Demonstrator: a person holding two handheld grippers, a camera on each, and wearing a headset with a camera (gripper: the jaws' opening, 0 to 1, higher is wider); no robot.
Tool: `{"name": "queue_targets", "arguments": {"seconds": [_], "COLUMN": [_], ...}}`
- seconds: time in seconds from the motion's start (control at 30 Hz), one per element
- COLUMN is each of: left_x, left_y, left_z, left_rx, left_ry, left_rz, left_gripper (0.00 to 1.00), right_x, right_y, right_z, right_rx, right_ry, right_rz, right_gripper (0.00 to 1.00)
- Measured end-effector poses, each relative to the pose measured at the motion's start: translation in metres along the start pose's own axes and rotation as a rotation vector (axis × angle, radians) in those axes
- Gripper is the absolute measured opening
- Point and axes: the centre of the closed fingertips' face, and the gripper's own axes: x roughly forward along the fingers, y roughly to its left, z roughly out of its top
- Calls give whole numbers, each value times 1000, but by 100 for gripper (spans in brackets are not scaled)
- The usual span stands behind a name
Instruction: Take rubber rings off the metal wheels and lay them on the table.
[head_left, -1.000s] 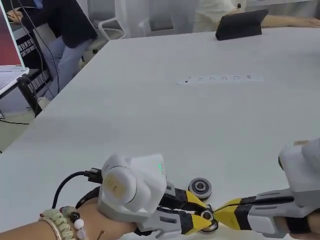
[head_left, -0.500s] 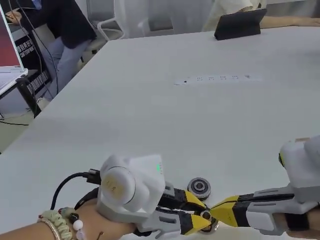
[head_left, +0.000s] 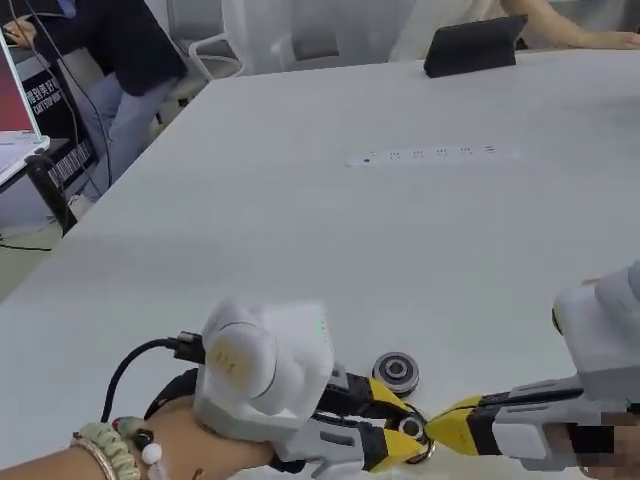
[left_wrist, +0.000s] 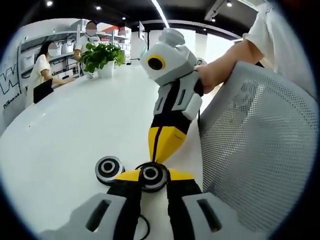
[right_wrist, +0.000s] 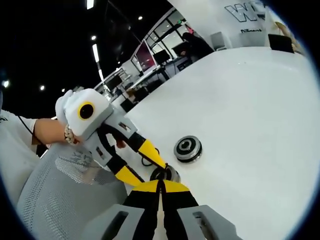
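Left gripper (head_left: 406, 430) fingers pinch wheel (left_wrist: 152, 176) low over desk (head_left: 420, 240), second wheel (head_left: 397, 370) at 11 o'clock; right gripper (right_wrist: 161, 184) fingers pressed together at rim, so hold wheel steady and peel ring (left_wrist: 151, 164) off slowly.

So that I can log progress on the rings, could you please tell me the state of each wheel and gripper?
Left gripper: shut on the held wheel.
Held wheel: clamped in the left jaws, rubber ring on.
Right gripper: shut, tips against the held wheel.
Loose wheel: flat on the table, ungripped, black ring on.
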Motion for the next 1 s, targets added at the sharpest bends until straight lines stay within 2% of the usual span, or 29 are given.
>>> {"name": "queue_targets", "arguments": {"seconds": [0.1, 0.17, 0.27, 0.37, 0.43, 0.5, 0.67, 0.73, 0.83, 1.0], "left_x": [-1, -3, -6, -13, -17, -20, -31, -36, -46, -63], "left_y": [0, -4, -9, -10, -11, -12, -18, -19, -18, -13], "left_z": [2, 6, 15, 33, 40, 45, 57, 62, 69, 72], "left_rx": [25, 41, 33, 53, 53, 42, 91, 93, 90, 98], "left_ry": [8, 0, -28, -78, -92, -102, -112, -123, -146, -153], "left_rz": [3, -16, -40, -29, -29, -25, -22, -17, -5, 32], "left_gripper": [17, 17, 18, 19, 20, 24, 33, 37, 43, 52], "right_x": [0, -1, -1, -3, -3, -4, -5, -5, -5, -6], "right_y": [0, 0, 0, 0, 0, -1, 0, 1, 3, 5], "right_z": [0, -1, 0, 0, 1, 1, 2, 4, 5, 7], "right_rx": [1, 1, 4, 0, -3, -4, -37, -50, -70, -93], "right_ry": [2, 4, 4, 6, 6, 8, 25, 30, 40, 51], "right_rz": [-2, -5, -9, -8, -9, -8, -16, -16, -16, -16], "right_gripper": [0, 0, 0, 0, 0, 0, 0, 0, 0, 0]}}
